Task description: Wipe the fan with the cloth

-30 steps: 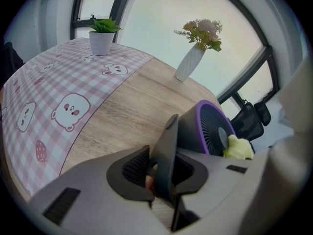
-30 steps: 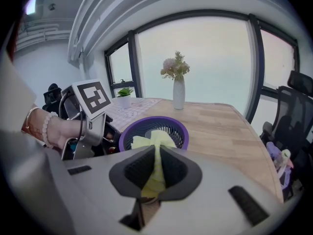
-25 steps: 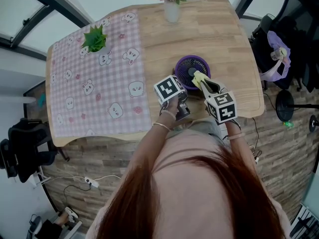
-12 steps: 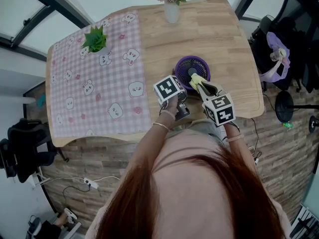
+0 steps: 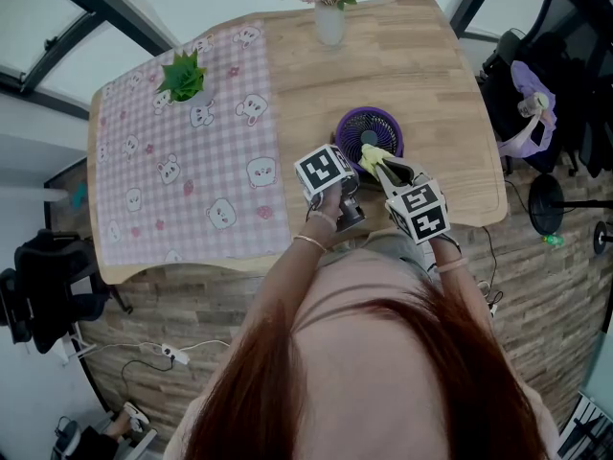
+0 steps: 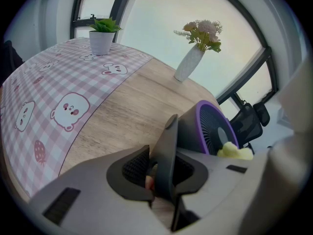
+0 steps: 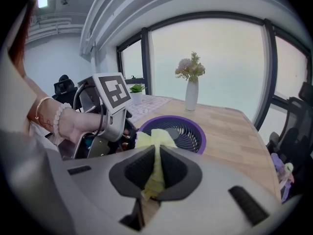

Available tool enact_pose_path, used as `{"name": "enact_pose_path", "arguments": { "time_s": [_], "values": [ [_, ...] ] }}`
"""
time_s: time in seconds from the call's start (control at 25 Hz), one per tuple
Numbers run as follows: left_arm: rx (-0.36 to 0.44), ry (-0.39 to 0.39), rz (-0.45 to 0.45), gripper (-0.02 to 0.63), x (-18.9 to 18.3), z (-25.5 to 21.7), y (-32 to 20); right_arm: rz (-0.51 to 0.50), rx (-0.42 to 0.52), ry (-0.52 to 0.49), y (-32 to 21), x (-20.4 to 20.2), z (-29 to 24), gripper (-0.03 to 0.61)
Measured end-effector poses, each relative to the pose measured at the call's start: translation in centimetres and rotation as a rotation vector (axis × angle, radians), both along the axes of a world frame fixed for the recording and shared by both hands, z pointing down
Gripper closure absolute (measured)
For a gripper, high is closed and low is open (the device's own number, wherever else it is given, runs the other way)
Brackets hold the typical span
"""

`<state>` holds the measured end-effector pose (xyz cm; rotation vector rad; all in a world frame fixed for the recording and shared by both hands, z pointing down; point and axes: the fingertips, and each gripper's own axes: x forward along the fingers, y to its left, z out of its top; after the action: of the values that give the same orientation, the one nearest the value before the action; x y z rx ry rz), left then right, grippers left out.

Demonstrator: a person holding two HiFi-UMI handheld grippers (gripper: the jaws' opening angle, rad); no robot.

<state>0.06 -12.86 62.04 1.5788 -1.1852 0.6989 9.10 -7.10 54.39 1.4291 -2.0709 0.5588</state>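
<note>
One cloth (image 5: 374, 155) nudged leftward, one purple fan (image 5: 358, 128)

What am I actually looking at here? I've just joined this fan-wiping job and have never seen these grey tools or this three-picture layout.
There is no robot arm. A person holds a hand-held gripper in each hand, and the marker cubes are part of those tools. The head view looks steeply down from the person's head. The other two pictures come from a camera riding on each gripper, looking along its jaws.

On the wooden table stand a purple fan, a pink checked cloth with a potted plant on it, and a vase of flowers.

The left hand-held gripper is closed on a dark flat part of the fan, apparently its stand. The right hand-held gripper pinches a yellow cloth, whose free end is at the fan's grille.
</note>
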Motion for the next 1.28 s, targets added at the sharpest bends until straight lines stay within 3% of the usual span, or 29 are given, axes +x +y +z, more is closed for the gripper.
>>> {"name": "enact_pose_path", "arguments": {
  "time_s": [1.28],
  "values": [
    [0.001,0.003,0.032,0.532,0.1,0.0,-0.2,-0.185,-0.081,0.008,-1.0,-3.7,0.0,0.554]
  ]
}}
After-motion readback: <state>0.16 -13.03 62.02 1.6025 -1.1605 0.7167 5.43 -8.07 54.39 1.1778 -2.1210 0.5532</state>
